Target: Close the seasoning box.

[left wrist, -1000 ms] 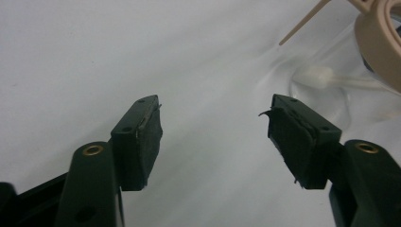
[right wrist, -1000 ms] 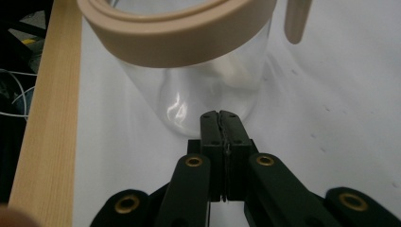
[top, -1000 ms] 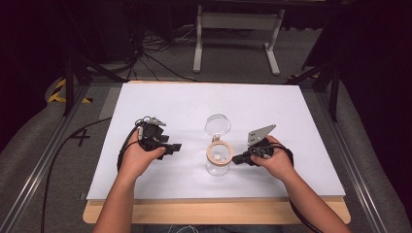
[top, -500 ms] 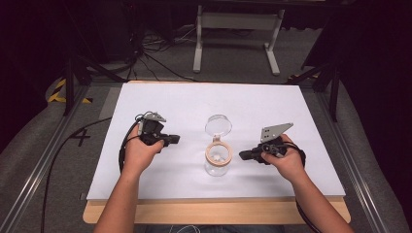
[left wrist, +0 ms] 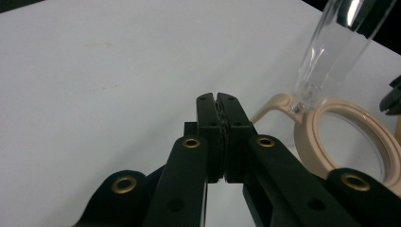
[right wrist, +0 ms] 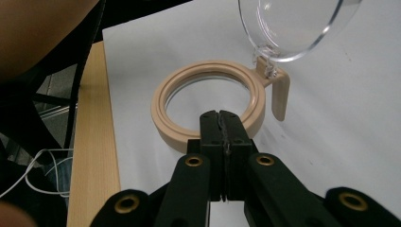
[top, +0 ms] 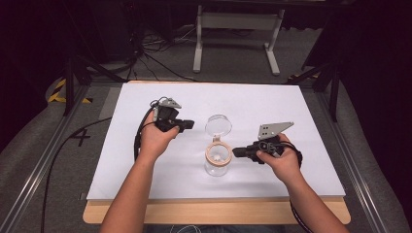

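A clear jar (top: 216,165) with a beige ring rim (top: 217,152) stands mid-table, its clear hinged lid (top: 218,124) tipped up and open. My left gripper (top: 190,124) hovers left of the lid, shut and empty, pointing right; in the left gripper view its tips (left wrist: 218,101) sit short of the beige rim (left wrist: 306,137) and the lid (left wrist: 331,42). To the jar's right, my right gripper (top: 236,152) is shut and empty, pointing left at the rim. Its tips (right wrist: 220,118) lie just before the beige ring (right wrist: 208,70), under the raised lid (right wrist: 293,23).
The jar stands on a white board (top: 301,111) laid over a wooden tabletop (top: 218,213), whose edge shows at the front. Behind the table are floor cables (top: 145,53) and a metal stand (top: 235,29). A cable (top: 58,160) trails off the left side.
My left gripper has moved away from the person and toward the lid. The right hand drew a little to the right from the jar, then held beside the rim.
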{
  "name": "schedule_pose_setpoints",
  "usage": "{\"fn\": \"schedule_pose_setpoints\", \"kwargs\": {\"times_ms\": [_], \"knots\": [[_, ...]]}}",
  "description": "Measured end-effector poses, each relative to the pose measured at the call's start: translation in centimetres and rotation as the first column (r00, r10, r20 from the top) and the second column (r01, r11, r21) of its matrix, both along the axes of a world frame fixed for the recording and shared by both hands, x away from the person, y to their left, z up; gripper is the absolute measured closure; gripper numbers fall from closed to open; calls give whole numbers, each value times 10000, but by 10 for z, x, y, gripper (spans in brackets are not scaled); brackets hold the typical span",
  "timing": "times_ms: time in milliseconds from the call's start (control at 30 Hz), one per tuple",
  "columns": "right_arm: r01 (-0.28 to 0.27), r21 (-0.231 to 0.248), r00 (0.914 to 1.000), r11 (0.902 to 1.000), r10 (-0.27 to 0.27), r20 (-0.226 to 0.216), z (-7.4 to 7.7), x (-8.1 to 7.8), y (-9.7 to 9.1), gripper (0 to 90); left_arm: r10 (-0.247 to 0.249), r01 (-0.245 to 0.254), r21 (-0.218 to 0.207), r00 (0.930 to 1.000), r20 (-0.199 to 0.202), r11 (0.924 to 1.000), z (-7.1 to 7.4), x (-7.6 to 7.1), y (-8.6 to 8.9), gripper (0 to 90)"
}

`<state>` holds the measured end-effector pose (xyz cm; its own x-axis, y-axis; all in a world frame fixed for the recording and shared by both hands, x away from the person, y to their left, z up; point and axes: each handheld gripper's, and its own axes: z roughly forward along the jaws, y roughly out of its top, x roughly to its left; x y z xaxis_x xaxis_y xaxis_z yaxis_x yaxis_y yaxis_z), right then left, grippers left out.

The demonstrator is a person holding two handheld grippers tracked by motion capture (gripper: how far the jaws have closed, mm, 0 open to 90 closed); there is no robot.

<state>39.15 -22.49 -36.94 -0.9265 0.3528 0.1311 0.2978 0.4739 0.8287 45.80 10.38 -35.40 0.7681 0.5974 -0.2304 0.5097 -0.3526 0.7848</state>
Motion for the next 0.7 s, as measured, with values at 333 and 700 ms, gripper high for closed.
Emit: {"fn": "schedule_pose_setpoints", "kwargs": {"times_ms": [333,700], "knots": [[306,521,9988,9982,-326,377,-2,3,12,900,-360,372,-262,9982,476,9990,12,0,-19,894],[332,629,9983,9975,-362,464,1,1,16,900,-1024,1045,-207,9910,862,9943,19,-9,-26,896]]}}
